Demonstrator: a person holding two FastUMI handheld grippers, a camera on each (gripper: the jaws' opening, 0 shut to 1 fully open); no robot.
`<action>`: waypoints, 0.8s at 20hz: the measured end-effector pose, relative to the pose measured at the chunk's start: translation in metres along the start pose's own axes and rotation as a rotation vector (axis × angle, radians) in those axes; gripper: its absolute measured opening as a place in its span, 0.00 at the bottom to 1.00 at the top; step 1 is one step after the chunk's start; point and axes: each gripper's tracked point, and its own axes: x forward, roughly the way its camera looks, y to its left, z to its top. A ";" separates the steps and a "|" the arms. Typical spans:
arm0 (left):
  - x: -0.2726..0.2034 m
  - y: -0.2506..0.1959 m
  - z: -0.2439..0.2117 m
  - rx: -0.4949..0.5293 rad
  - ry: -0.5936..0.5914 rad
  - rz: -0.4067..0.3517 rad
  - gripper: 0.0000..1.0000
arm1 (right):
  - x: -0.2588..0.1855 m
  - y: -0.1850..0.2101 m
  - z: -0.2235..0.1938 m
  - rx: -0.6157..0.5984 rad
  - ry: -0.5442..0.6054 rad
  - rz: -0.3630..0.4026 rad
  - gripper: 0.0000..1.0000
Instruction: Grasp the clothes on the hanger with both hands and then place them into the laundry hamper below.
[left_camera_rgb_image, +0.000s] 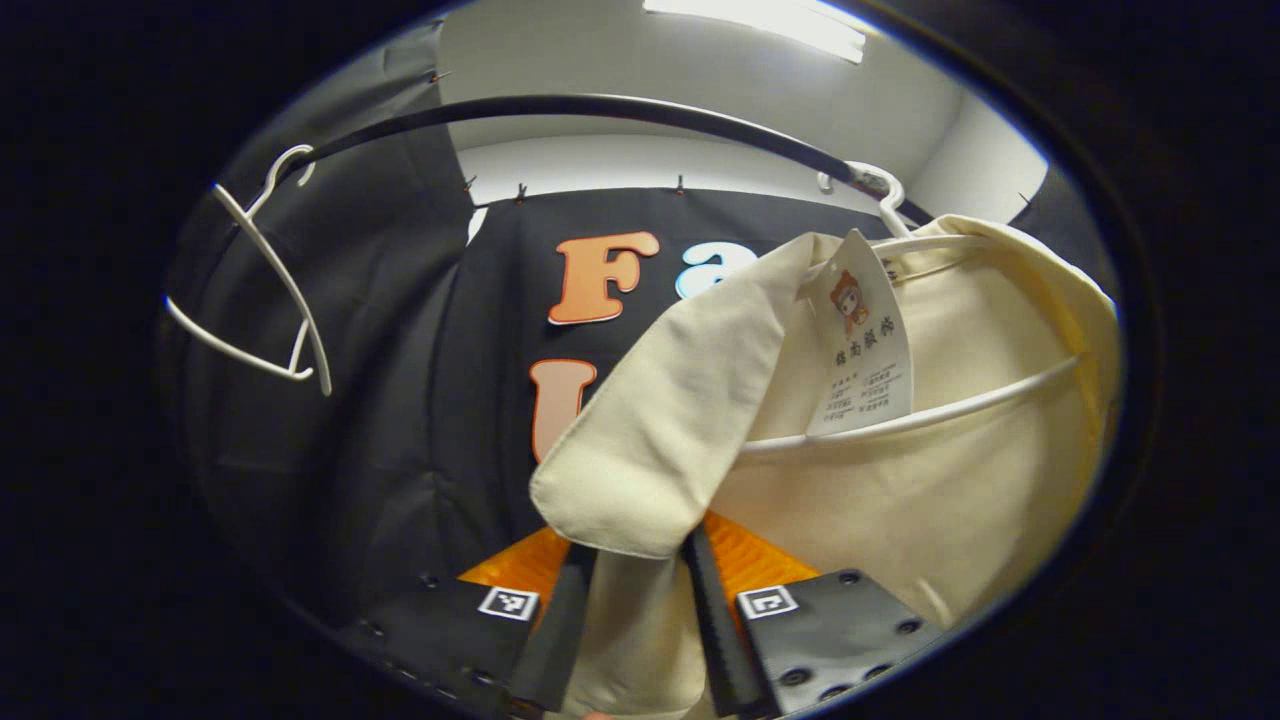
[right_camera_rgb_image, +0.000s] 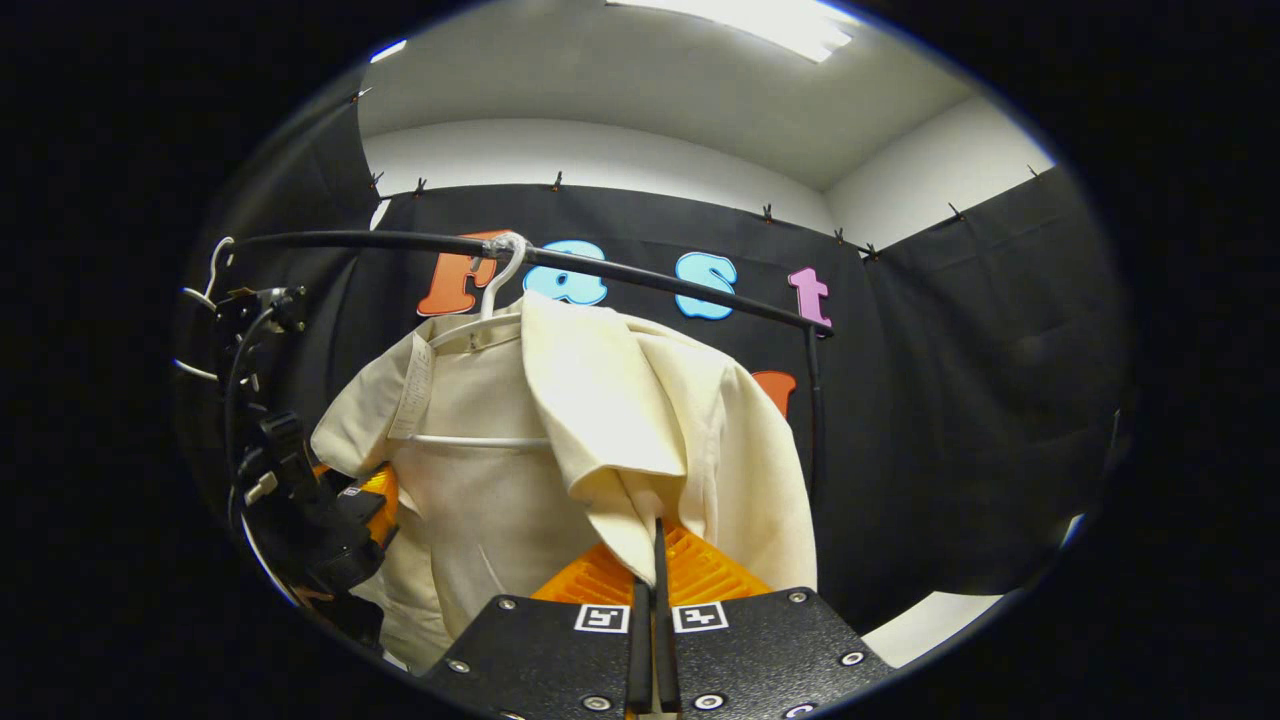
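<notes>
Clothes: a cream shirt with a paper tag, front hanging open.
Hanger: white, hooked on the black rail.

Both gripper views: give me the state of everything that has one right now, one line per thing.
Cream shirt: on its hanger, front edges pinched on both sides.
White hanger: hooked on the rail, carrying the shirt.
Spare hanger: bare, on the rail.
Rail: in place.
Left gripper: shut on the shirt.
Right gripper: shut on the shirt.

The cream shirt is matt woven cloth with a paper tag. Its white hanger looks like smooth plastic. The black rail seems glossy metal.
</notes>
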 end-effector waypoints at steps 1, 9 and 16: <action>-0.003 -0.006 0.003 0.023 -0.003 -0.051 0.41 | -0.003 -0.001 0.002 -0.001 -0.003 -0.009 0.01; -0.055 0.004 0.032 0.010 0.047 -0.231 0.08 | -0.040 -0.025 0.041 -0.034 -0.086 -0.105 0.01; -0.049 0.029 0.051 0.037 0.044 -0.291 0.09 | -0.049 -0.052 0.091 -0.122 -0.177 -0.186 0.00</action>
